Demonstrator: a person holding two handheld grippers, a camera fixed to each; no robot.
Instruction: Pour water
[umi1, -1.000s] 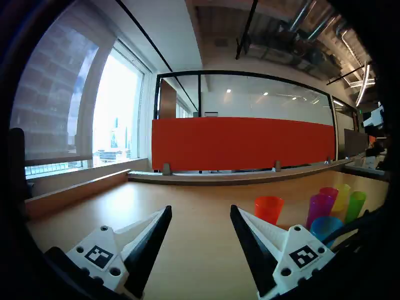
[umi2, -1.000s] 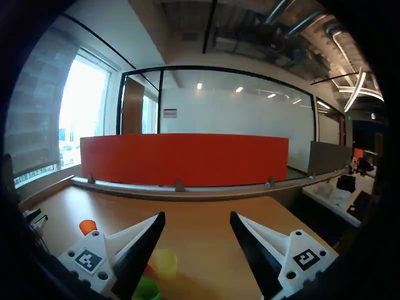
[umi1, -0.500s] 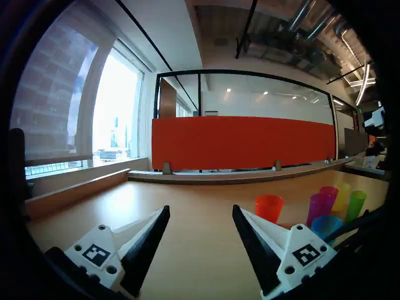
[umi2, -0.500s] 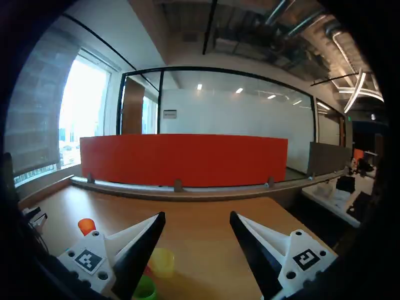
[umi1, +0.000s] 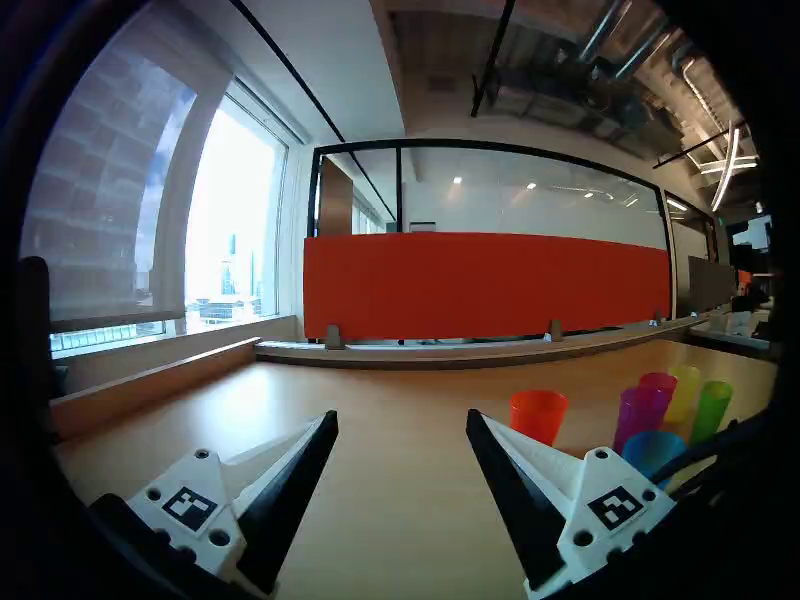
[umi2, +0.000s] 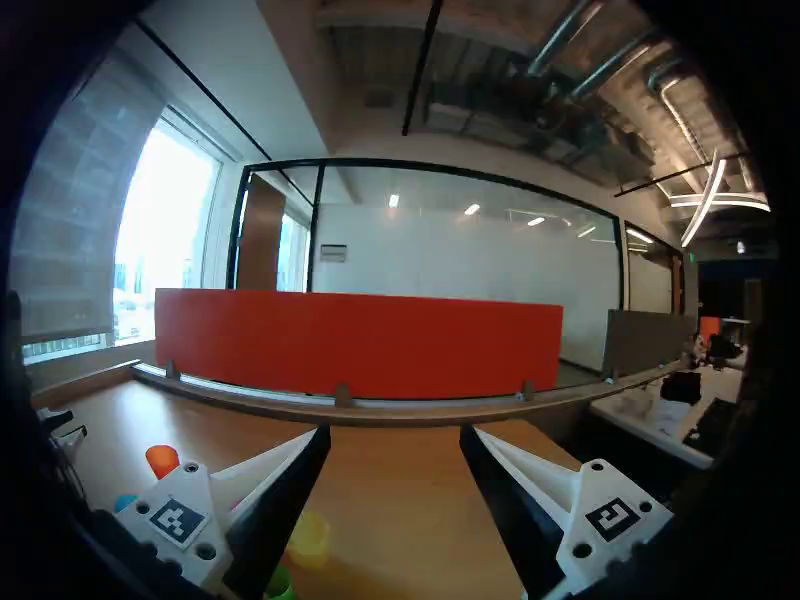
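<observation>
left gripper (umi1: 401, 415) spread, empty | right gripper (umi2: 395, 432) spread, empty | cups (umi1: 638, 415) upright, right of left gripper, lower-left of right gripper

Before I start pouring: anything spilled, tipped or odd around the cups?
Nothing stands out. The orange cup, purple cup, green cup and blue cup stand upright on the table; no spill shows.
</observation>
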